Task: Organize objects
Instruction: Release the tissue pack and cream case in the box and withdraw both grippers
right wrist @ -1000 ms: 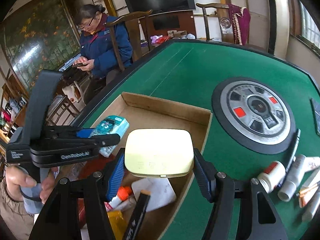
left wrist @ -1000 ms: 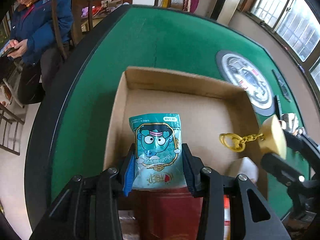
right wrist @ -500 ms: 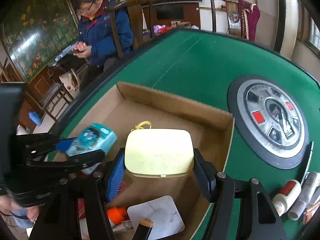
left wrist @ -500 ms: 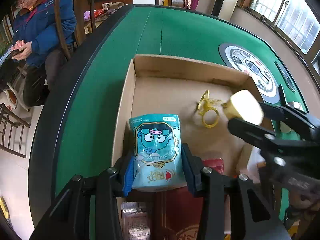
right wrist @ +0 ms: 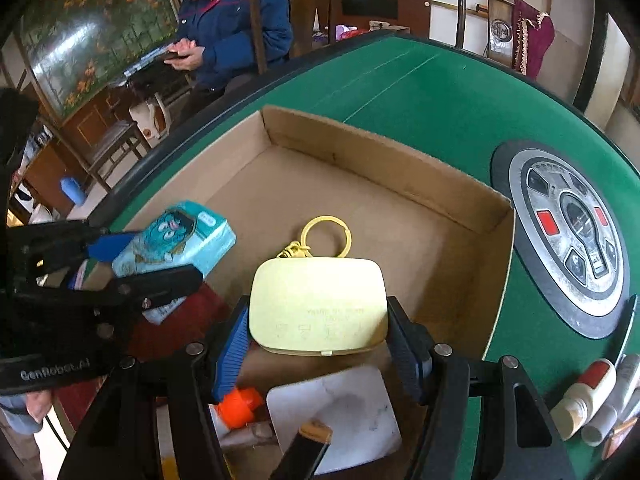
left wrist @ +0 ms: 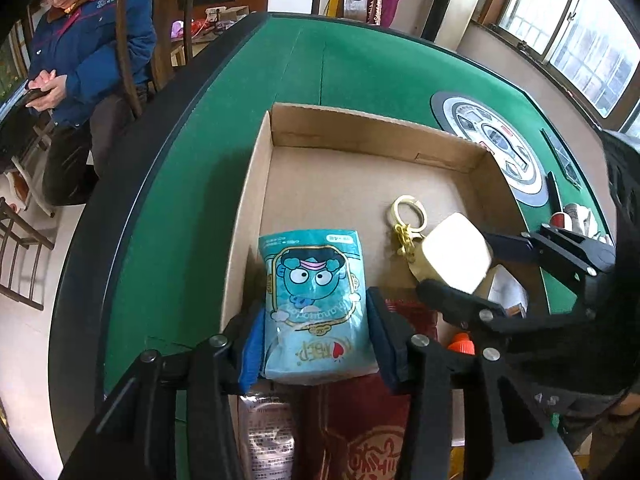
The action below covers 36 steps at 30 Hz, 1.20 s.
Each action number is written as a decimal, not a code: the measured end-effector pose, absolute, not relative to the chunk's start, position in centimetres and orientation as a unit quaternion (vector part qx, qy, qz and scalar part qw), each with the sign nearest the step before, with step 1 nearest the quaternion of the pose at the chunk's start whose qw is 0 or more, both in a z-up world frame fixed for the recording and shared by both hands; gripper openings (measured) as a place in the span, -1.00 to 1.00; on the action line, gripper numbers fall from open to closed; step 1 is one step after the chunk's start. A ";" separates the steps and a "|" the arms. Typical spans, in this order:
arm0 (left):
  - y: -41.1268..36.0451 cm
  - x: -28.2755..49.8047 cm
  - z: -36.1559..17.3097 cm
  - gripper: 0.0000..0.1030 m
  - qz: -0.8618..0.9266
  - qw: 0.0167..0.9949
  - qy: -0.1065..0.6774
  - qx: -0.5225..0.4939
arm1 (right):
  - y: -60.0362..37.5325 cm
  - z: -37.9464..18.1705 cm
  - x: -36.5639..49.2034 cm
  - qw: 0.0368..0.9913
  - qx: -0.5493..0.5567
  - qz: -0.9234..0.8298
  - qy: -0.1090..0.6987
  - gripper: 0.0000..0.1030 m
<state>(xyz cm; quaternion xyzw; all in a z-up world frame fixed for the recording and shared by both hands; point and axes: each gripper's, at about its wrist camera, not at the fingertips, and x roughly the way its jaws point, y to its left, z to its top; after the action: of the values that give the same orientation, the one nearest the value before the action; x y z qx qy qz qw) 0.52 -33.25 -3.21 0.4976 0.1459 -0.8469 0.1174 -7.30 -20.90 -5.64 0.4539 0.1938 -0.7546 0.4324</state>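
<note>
Over the cardboard box (left wrist: pixel 256 184), the left gripper (left wrist: pixel 316 340) has just been opening around a teal snack bag (left wrist: pixel 316 292); the right gripper (right wrist: pixel 320 344) clamps a yellow case (right wrist: pixel 318 306) with a keyring (right wrist: pixel 326 236).

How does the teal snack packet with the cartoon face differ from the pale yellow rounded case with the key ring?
The teal snack packet with the cartoon face is a soft printed pouch; the pale yellow rounded case is hard and nearly plain. The case carries a yellow key ring on a chain; the packet has none. The packet sits in the left tongs, the case in the right tongs. Both are over the brown cardboard box.
</note>
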 end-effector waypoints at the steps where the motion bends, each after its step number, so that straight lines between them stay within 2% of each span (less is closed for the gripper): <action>1: -33.2 0.4 -3.2 -0.09 -0.846 0.119 0.144 0.499 | -20.8 -5.6 -7.1 0.436 0.455 -0.752 0.195 0.34; 5: -32.4 0.1 -3.5 0.05 -0.842 0.125 0.133 0.508 | -20.3 -5.4 -6.6 0.441 0.460 -0.742 0.207 0.36; 8: -32.1 -0.1 -3.5 0.07 -0.838 0.134 0.127 0.513 | -20.0 -5.3 -6.6 0.443 0.456 -0.744 0.206 0.36; 17: -31.8 0.3 -1.5 0.08 -0.844 0.145 0.137 0.499 | -14.2 -1.4 -5.2 0.463 0.408 -0.779 0.110 0.77; 22: -30.0 0.3 -0.8 0.12 -0.845 0.137 0.135 0.498 | -9.5 -0.7 -3.4 0.451 0.399 -0.795 0.074 0.84; 28: -25.7 0.5 0.3 0.17 -0.851 0.106 0.119 0.501 | -3.6 -1.5 -2.8 0.433 0.415 -0.799 0.039 0.87; 32: -21.9 0.1 1.5 0.17 -0.857 0.072 0.083 0.504 | -0.2 -1.9 -2.4 0.406 0.409 -0.817 0.026 1.00; 34: -20.2 -0.3 2.1 0.18 -0.857 0.051 0.070 0.507 | 1.8 -2.1 -2.4 0.394 0.410 -0.823 0.011 1.00; 36: -18.1 -0.8 2.6 0.26 -0.857 0.021 0.058 0.511 | 3.6 -2.4 -2.5 0.381 0.411 -0.828 -0.004 1.00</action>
<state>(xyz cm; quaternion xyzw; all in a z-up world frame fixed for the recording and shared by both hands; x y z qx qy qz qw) -0.75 -18.13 2.55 0.5112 0.0580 -0.8573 0.0212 -2.48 3.61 -2.37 0.4115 -0.0038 -0.8281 0.3808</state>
